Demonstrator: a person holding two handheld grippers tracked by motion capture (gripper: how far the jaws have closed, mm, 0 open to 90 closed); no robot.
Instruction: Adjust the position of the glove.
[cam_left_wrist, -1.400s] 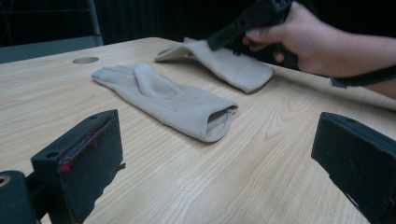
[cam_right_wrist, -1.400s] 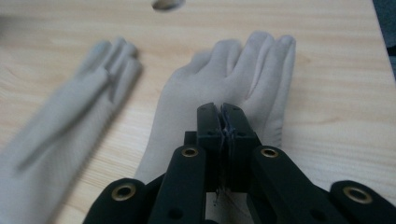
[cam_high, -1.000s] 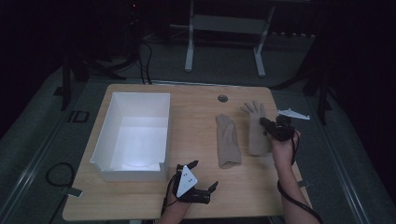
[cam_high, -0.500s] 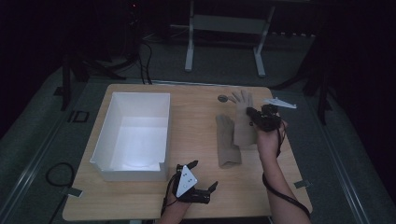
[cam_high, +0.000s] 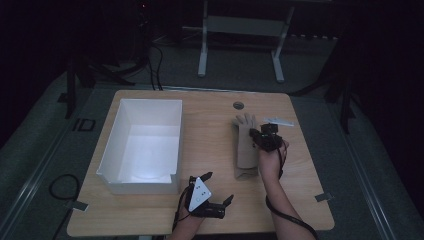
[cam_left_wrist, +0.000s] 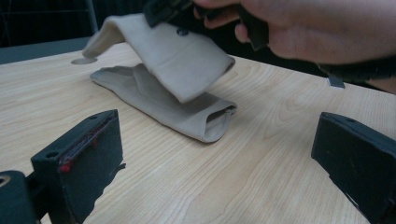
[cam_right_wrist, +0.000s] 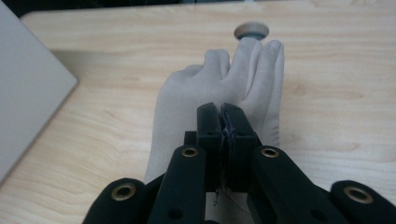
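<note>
Two beige gloves of soft, matte, suede-like cloth are on the right half of the pale wood-grain table (cam_high: 210, 125). The lower glove (cam_left_wrist: 163, 105) lies flat, a long flattened tube with its open cuff gaping toward the person. In the high view its long axis runs from 6 to 12 o'clock, fingers toward 12.

The upper glove (cam_right_wrist: 224, 88) hangs draped in the air just above the lower one, pinched in the right hand-held gripper (cam_right_wrist: 225, 122), whose black, blocky jaws are pressed together on a fold of the cloth. In the right gripper view its rounded fingers point away toward 12 o'clock, at a small round grey cap (cam_right_wrist: 251, 31) set in the table top. In the left gripper view its cuff end sags down over the lower glove; I cannot tell whether the two touch.

The left hand-held gripper (cam_high: 214, 192) sits at the near table edge, around 6 o'clock, its jaws spread wide with nothing between them.

A white, smooth-walled rectangular box (cam_high: 112, 150) stands toward 9 o'clock, well apart from the gloves.
</note>
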